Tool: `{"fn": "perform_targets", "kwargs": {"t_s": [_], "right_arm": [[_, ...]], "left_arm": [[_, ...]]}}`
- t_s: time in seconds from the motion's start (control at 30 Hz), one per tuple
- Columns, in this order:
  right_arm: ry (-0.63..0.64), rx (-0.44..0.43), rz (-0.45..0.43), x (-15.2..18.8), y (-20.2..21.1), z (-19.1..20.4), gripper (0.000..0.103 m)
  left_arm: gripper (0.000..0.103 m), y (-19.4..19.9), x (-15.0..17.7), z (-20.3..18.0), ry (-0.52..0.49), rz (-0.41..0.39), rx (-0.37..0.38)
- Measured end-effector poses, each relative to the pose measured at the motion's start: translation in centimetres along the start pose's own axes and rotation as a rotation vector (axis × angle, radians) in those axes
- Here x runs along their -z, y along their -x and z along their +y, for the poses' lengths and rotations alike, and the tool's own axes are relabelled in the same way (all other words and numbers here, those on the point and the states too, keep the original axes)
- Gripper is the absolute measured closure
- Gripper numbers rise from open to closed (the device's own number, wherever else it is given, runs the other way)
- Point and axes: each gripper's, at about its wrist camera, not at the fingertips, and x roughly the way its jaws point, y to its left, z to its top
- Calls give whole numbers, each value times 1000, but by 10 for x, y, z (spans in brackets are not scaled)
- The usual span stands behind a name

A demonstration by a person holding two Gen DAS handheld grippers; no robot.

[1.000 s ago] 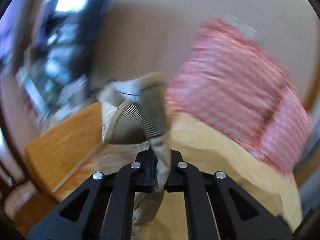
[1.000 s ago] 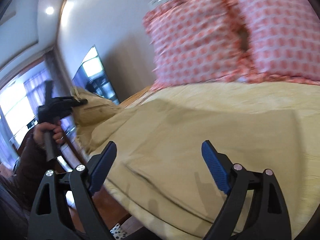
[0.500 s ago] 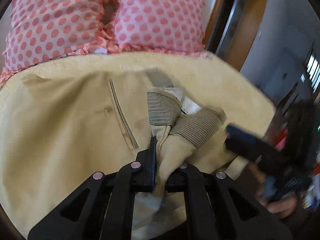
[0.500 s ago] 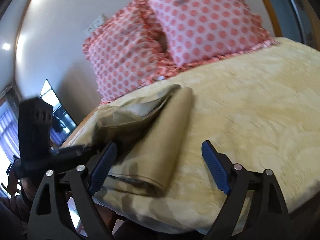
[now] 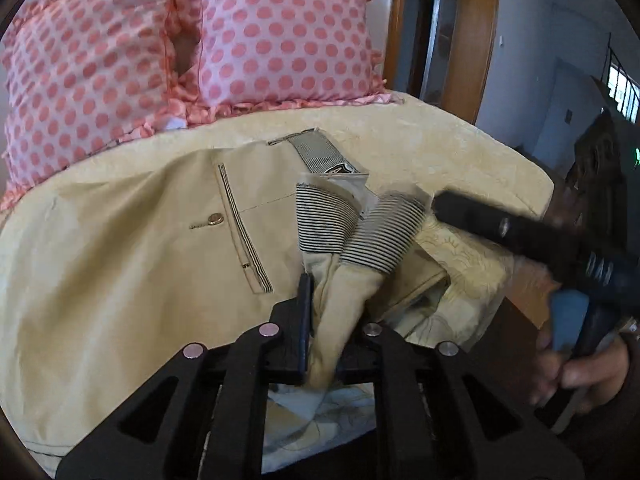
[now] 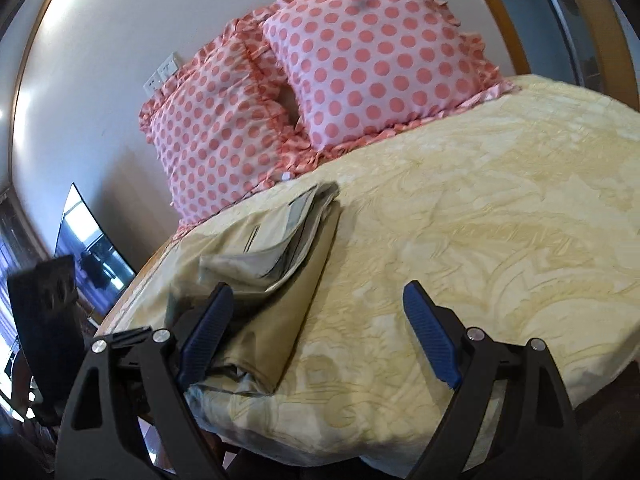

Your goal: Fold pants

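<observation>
Beige pants point(image 5: 132, 264) lie folded on the yellow bedspread point(image 5: 432, 136), back pocket and button up. The striped inner waistband point(image 5: 348, 228) bunches up in front of my left gripper point(image 5: 332, 320), which is shut on the waistband fabric near the bed's edge. In the right wrist view the pants point(image 6: 280, 280) lie as a folded stack at the bed's left side. My right gripper point(image 6: 316, 332) is open and empty, its left blue pad over the stack's near end. The right gripper's body point(image 5: 540, 240) shows blurred at the right of the left wrist view.
Two pink polka-dot pillows point(image 6: 372, 60) lean on the wall at the head of the bed. Wide yellow bedspread point(image 6: 500, 220) stretches right of the pants. A doorway point(image 5: 440, 32) stands beyond the bed. A TV screen point(image 6: 92, 240) hangs on the left wall.
My left gripper swung the held waistband over from the bed's side and laid the pants folded on the bed. The right gripper moved closer to the stack, still open.
</observation>
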Motion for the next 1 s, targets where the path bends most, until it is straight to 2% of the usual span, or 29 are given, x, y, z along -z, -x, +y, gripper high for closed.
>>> {"fn": "perform_targets", "kwargs": {"t_s": [0.1, 0.13, 0.17, 0.2, 0.23, 0.3, 0.4, 0.47, 0.5, 0.57, 0.6, 0.63, 0.67, 0.73, 0.77, 0.8, 0.83, 0.9, 0.93, 0.97, 1.0], "right_arm": [[14, 1, -22, -9, 2, 3, 17], [22, -4, -32, -13, 3, 5, 17], [29, -9, -40, -15, 4, 8, 17], [39, -22, -47, -19, 4, 12, 17], [59, -47, -53, -24, 3, 19, 17], [99, -98, -32, -29, -3, 33, 14], [180, -185, 64, -30, -31, 63, 14], [207, -219, 120, -26, -49, 78, 14], [217, -230, 149, -24, -58, 83, 14], [224, -193, 224, -15, -74, 87, 13], [220, -165, 271, -9, -82, 83, 12], [213, -164, 300, -5, -86, 80, 12], [229, -184, 288, -3, -82, 78, 12], [238, -185, 332, -10, -79, 80, 13], [226, -186, 330, -15, -76, 79, 13], [211, -183, 303, -25, -70, 75, 13], [198, -174, 270, -34, -67, 71, 13], [171, -98, 247, -55, -71, 55, 13], [165, -76, 257, -60, -77, 49, 13], [151, -49, 282, -65, -88, 40, 16], [134, -36, 307, -67, -97, 32, 25]], "left_arm": [[82, 9, 3, 0, -21, -10, -3], [66, 12, 5, 2, -23, -5, 1], [29, 22, 10, 7, -18, 0, -1], [17, 31, 16, 7, -12, -14, -8], [13, 42, 19, 13, -3, -39, -15], [13, 68, 25, 31, 22, -87, -53], [13, 89, 22, 67, 97, -167, -186], [13, 80, 21, 92, 150, -144, -265], [13, 73, 22, 104, 174, -121, -280], [13, 57, 28, 119, 220, -59, -302], [13, 45, 37, 130, 261, -2, -281], [13, 42, 42, 133, 273, 9, -258], [13, 43, 46, 133, 268, -9, -252], [14, 50, 43, 135, 267, 6, -224], [14, 57, 40, 140, 293, -1, -183], [14, 67, 35, 152, 342, -29, -124], [14, 74, 30, 165, 385, -54, -97], [14, 83, 18, 197, 460, -89, -90], [14, 84, 12, 214, 495, -91, -112], [14, 81, 8, 228, 515, -83, -123], [15, 76, 5, 238, 526, -67, -128]]}}
